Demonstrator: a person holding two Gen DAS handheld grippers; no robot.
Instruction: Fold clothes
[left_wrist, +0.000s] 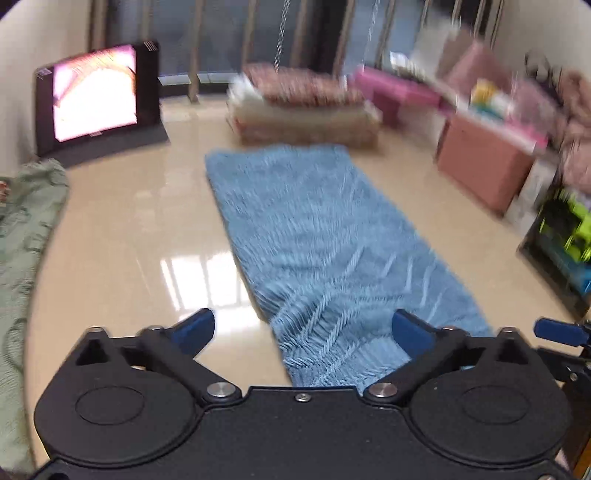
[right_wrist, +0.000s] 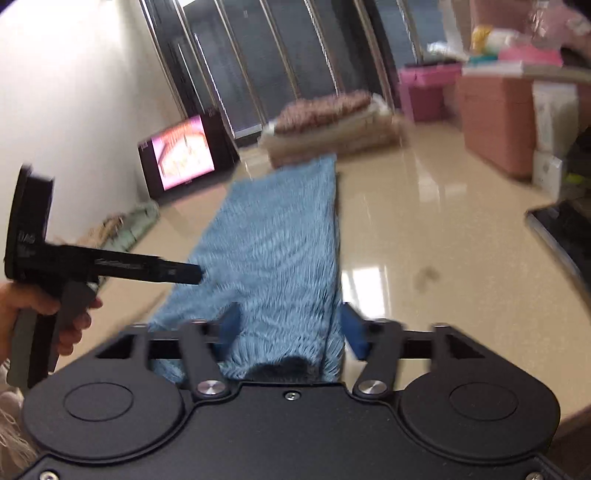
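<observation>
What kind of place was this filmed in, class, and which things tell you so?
Probably a room in a home. A blue knitted garment lies on a glossy cream surface, folded blankets are stacked behind it, pink storage boxes stand nearby, and tall windows line the back.

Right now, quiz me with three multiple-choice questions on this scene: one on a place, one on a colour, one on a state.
1. Where does the screen stand?
A. on the floor by the wall
B. on the pink box
C. on the knit

2. What colour is the long knit lying on the floor?
A. red
B. blue
C. white

3. How is the left hand-held gripper?
A. shut on the knit
B. shut on nothing
C. open

Answers: 1 A, its base rests on the tiles beside the white wall. 2 B, the ribbed fabric is light blue. 3 C, its blue pads stand wide apart, pinching nothing.
</observation>
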